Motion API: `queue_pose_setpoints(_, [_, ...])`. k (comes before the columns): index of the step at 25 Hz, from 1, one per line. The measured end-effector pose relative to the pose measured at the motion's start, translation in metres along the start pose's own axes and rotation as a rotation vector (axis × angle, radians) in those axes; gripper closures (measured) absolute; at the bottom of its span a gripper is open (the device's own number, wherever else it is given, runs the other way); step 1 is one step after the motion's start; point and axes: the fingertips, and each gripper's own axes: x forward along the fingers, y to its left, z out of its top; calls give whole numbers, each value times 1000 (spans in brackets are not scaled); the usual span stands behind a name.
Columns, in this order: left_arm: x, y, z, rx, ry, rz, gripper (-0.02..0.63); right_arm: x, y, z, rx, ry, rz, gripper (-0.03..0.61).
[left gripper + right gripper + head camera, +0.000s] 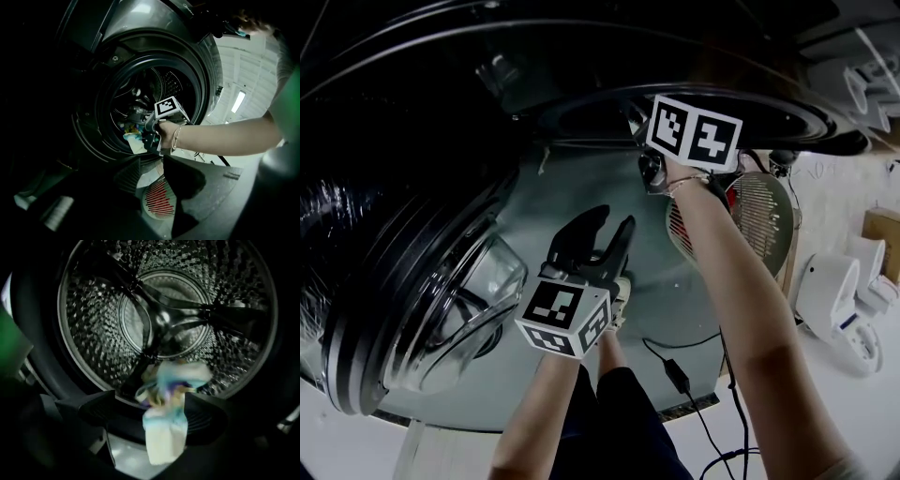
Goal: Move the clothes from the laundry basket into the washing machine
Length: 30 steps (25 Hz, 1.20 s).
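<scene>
Between our right claw's (149,394) parted jaws the cloth (164,439) hung loose, lengthwise down, over the drum lip (65,357). Our left claw (605,239), open and empty, sat farther back.

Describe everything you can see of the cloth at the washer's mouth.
The cloth is soft, crumpled fabric, blurred in the right gripper view. Its lower part is plain off-white. Higher up it shows teal, purple and yellowish patches. It lies bunched at the lower lip of the drum, with its upper end inside and its lower end trailing outward. It sits between the open jaws of the right tool. The left jaw stands clear, and contact with the right jaw cannot be told.
</scene>
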Motion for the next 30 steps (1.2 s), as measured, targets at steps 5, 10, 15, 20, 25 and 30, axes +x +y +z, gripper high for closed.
queue_pose_setpoints(5, [-1, 1, -2, 0, 7, 2, 454, -15, -16, -60, -65, 136, -46, 106])
queue_pose_setpoints(10, [0, 3, -5, 3, 12, -1, 454, -13, -34, -88, -205, 232, -136, 260])
queue_pose_setpoints(15, [-3, 5, -2, 3, 4, 6, 456, -13, -25, -49, -116, 143, -87, 529])
queue_pose_setpoints(20, [-5, 2, 0, 11, 3, 0, 455, -16, -6, 10, -118, -58, -19, 523])
queue_pose_setpoints(25, [-6, -4, 10, 42, -16, -4, 456, -15, 37, 42, -87, -191, 228, 216])
queue_pose_setpoints(30, [-3, -11, 15, 51, -25, -17, 455, -17, 42, 30, -126, -166, 238, 100])
